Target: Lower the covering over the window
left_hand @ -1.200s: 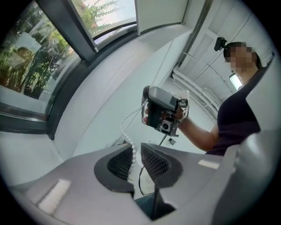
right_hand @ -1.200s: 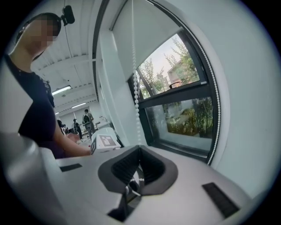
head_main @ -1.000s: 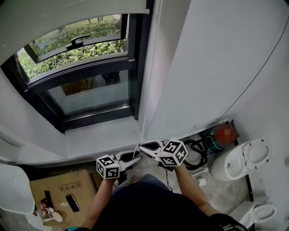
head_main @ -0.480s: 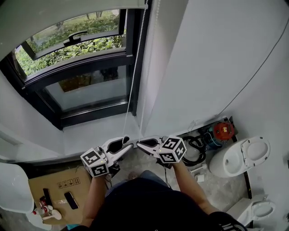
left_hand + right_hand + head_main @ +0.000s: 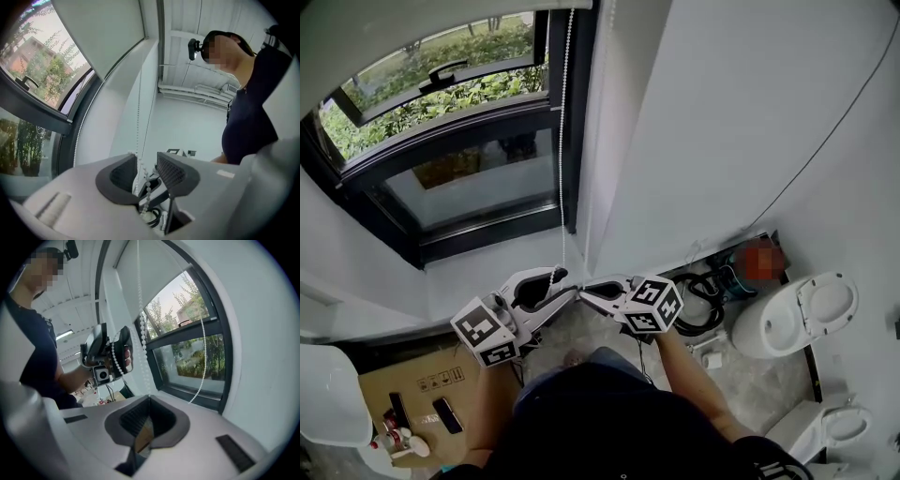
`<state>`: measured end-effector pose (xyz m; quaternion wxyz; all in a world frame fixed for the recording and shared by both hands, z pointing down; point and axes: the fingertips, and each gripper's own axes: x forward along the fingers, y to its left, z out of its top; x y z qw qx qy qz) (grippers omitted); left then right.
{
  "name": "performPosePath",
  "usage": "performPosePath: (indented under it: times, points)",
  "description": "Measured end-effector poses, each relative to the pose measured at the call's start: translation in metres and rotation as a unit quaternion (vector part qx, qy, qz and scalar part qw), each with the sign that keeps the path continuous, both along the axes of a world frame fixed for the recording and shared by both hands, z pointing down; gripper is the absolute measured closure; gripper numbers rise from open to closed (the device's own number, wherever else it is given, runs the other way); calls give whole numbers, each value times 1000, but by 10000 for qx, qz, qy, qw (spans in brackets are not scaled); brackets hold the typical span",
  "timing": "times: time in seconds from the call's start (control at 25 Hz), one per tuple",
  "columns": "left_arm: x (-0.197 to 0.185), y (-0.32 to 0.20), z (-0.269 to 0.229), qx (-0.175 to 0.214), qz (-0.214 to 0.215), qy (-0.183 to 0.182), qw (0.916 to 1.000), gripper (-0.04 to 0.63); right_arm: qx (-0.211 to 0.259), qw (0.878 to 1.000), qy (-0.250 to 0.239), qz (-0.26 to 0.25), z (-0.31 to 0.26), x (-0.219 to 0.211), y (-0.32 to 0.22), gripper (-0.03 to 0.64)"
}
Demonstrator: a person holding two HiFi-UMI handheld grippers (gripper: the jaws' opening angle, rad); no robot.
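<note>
The blind [image 5: 384,23] covers only the window's [image 5: 459,178] top at eleven o'clock, its bead chain [image 5: 561,141] dropping toward six o'clock between the left tool's [image 5: 561,283] parted jaws, while the right tool [image 5: 585,289], at its three o'clock, is clamped on the chain's other strand.

The head view's top edge cuts off the blind [image 5: 394,23] and the bead chain [image 5: 561,141], upper ends unseen; small items [image 5: 446,418] on the cardboard box [image 5: 380,389] are too small to identify.
</note>
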<state>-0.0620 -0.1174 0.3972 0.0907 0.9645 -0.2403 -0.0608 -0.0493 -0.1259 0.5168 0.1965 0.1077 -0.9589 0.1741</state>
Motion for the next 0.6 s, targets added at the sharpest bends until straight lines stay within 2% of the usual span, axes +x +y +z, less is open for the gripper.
performPosePath:
  times: [0.2, 0.28, 0.4, 0.6]
  points:
    - [1, 6, 2, 124, 32, -662, 9977, 463, -43, 10000, -34, 22, 1, 1, -1, 604]
    - [1, 8, 2, 133, 88, -807, 9966, 463, -35, 10000, -41, 6, 0, 0, -2, 604]
    - [-3, 6, 11, -85, 159, -931, 9955, 463, -11, 10000, 6, 42, 2, 2, -5, 604]
    - [-33, -4, 27, -343, -268, -1358, 9898, 463, -4, 9999, 44, 122, 2, 9, -6, 604]
